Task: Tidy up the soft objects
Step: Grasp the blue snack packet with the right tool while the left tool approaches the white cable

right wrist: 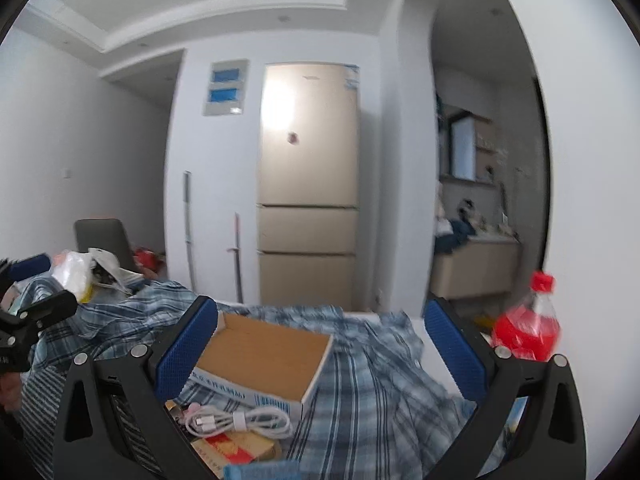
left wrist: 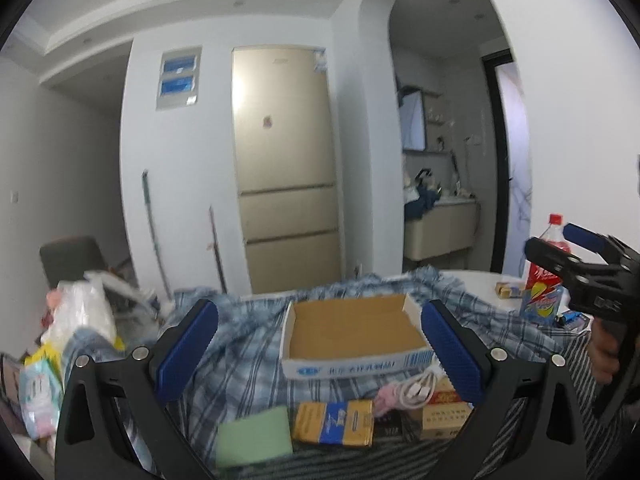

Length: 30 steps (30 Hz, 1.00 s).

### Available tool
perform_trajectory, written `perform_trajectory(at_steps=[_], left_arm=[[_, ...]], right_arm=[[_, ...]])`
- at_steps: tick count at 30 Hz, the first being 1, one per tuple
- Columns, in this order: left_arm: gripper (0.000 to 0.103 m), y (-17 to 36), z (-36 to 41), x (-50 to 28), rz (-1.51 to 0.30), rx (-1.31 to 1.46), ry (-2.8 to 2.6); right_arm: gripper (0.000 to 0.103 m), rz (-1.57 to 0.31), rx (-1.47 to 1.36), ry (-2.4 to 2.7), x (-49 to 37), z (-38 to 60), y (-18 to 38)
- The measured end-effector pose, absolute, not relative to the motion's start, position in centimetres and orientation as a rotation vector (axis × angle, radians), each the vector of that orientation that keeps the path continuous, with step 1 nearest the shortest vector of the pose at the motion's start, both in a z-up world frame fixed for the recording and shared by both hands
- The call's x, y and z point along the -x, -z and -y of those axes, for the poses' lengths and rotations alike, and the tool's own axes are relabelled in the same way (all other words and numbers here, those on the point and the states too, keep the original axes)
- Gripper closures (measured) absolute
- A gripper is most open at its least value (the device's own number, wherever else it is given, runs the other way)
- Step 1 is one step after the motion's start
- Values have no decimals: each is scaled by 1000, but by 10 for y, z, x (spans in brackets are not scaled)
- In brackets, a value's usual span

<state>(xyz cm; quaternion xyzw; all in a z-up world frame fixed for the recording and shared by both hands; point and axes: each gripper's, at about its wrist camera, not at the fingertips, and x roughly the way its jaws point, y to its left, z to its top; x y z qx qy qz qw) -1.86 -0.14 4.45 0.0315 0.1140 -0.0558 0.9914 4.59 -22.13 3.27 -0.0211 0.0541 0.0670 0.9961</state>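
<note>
I hold both the left gripper [left wrist: 318, 354] and right gripper [right wrist: 320, 354] with jaws spread, empty. The plaid shirt [right wrist: 372, 380] lies crumpled across the worktop under the cardboard box [right wrist: 266, 354]. Pulling it would probably tip the cola bottle [right wrist: 528, 330].

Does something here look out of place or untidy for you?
Yes. The plaid shirt lies crumpled across the table instead of folded, and the open cardboard box sits on top of it. A white cable and small packets are scattered on the cloth in front of the box.
</note>
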Motion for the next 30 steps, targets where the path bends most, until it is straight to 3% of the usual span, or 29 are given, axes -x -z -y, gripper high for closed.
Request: perform_trajectory(at_steps=[18,30], left_arm=[[0,10,1,6,-448,11,191],[0,18,22,0,-486,-80,213]], right_arm=[[8,-789,61,-552,-101,226,53],[8,-1020,141,-631,-140,221,92]])
